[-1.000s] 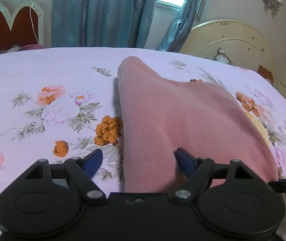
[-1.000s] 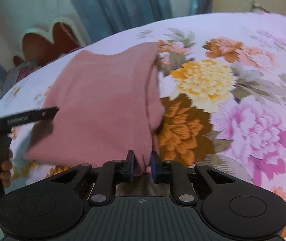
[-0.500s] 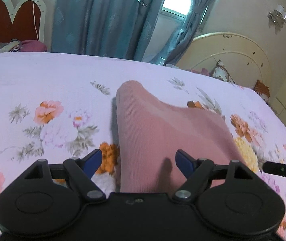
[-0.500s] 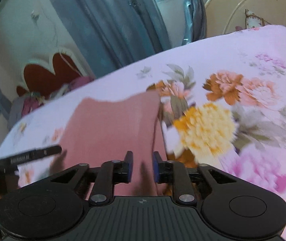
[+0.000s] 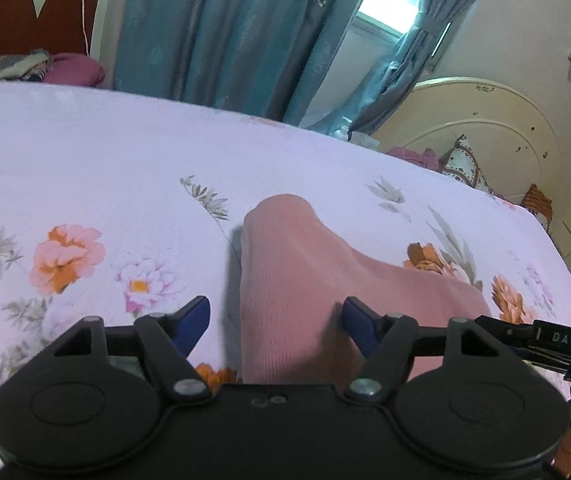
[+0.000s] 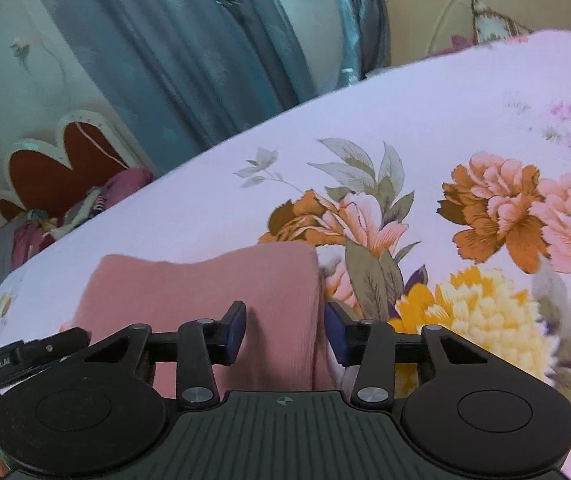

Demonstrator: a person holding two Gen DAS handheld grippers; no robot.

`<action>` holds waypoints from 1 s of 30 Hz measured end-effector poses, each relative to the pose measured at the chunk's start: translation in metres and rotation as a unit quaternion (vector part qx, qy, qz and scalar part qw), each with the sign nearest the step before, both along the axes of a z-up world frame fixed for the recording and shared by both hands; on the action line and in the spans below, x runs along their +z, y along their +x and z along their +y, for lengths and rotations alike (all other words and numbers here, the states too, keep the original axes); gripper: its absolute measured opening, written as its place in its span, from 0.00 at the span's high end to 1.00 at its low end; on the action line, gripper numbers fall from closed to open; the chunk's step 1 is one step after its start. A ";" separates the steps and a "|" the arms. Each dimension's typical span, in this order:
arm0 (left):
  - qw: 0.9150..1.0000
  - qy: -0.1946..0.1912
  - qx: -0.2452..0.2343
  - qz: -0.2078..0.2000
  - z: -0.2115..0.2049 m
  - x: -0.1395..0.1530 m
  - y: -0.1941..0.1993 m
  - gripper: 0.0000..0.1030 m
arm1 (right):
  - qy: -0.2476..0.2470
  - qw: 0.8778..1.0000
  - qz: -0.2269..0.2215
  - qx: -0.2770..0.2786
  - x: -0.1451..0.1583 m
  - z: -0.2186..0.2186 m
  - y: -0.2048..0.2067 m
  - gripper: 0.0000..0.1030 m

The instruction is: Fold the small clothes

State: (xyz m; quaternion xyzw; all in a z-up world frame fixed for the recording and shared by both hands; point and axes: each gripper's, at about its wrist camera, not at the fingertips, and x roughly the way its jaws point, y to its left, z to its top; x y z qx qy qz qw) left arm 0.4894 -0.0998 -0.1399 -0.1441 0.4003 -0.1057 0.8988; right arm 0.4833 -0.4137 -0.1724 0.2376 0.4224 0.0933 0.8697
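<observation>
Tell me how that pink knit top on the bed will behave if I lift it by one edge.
The pink top will probably droop and unfold: it is soft ribbed knit, and its far edge sags between two humps. It looks thin, so likely light. It should not slide off the flowered bedsheet.

Left gripper (image 5: 276,320), right gripper (image 6: 285,332): black housings, blue jaws, silver screws, blurred white lettering, perhaps "DAS".

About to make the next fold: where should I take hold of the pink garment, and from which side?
Take the pink garment by its two near corners, coming in low from the near edge. It lies flat and folded on the floral bedsheet, its near edge under both tools. The left gripper and right gripper have open jaws straddling its left and right side edges, and both have just been closing.
</observation>
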 end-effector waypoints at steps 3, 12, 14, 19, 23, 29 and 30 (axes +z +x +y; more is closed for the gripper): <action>1.000 -0.010 0.005 0.015 0.000 -0.012 0.010 0.48 | -0.012 1.000 0.007 0.012 -0.008 0.008 0.008 0.82; 0.999 0.019 0.036 -0.025 -0.004 -0.021 0.000 0.59 | -0.134 0.989 -0.053 0.033 -0.018 0.019 0.007 0.92; 0.999 0.033 0.033 -0.027 -0.008 -0.019 0.002 0.59 | -0.127 0.990 -0.055 0.024 -0.017 0.015 0.006 0.92; 0.998 0.042 0.034 -0.024 -0.007 -0.017 0.002 0.55 | -0.122 0.989 -0.086 0.004 0.007 0.012 -0.007 0.91; 0.998 0.049 0.033 -0.025 -0.009 -0.015 0.001 0.53 | -0.122 0.985 -0.111 0.040 0.028 0.029 -0.025 0.91; 0.997 0.058 0.038 -0.027 -0.009 -0.011 -0.003 0.44 | -0.161 0.977 -0.109 0.089 0.019 0.055 -0.045 0.91; 0.997 0.058 0.037 -0.028 -0.008 -0.009 -0.005 0.44 | -0.169 0.976 -0.104 0.089 0.016 0.055 -0.046 0.91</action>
